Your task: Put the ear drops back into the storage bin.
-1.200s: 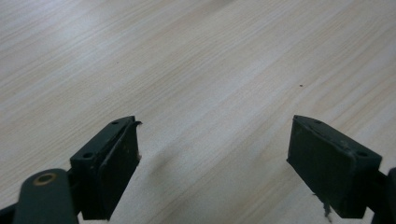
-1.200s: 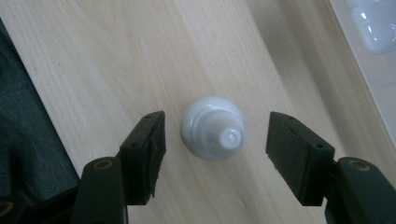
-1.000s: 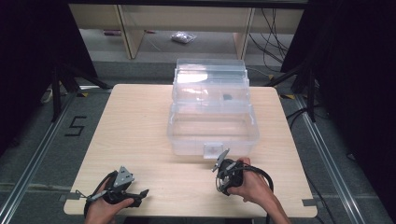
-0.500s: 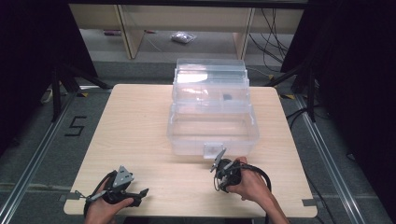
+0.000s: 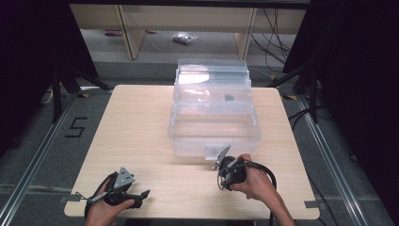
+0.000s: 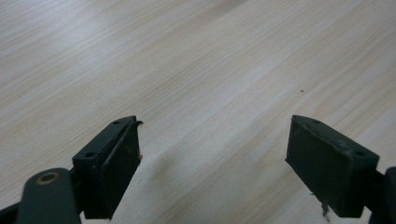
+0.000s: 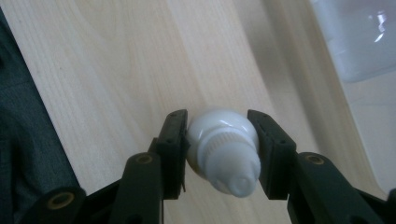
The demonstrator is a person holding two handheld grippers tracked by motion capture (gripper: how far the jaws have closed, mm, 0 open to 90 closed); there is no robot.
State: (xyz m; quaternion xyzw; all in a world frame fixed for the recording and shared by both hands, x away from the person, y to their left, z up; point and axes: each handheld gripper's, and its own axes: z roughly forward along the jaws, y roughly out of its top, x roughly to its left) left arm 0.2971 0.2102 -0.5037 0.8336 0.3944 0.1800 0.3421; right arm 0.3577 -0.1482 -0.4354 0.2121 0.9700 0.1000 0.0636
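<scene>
Since the earlier frame the right gripper has drawn back a little from the clear bin and its fingers have just clenched on a small white bottle, light, rigid, slick plastic, best pinched at the ribbed cap, just above the worktop, while the left gripper rests with fingers released.
</scene>
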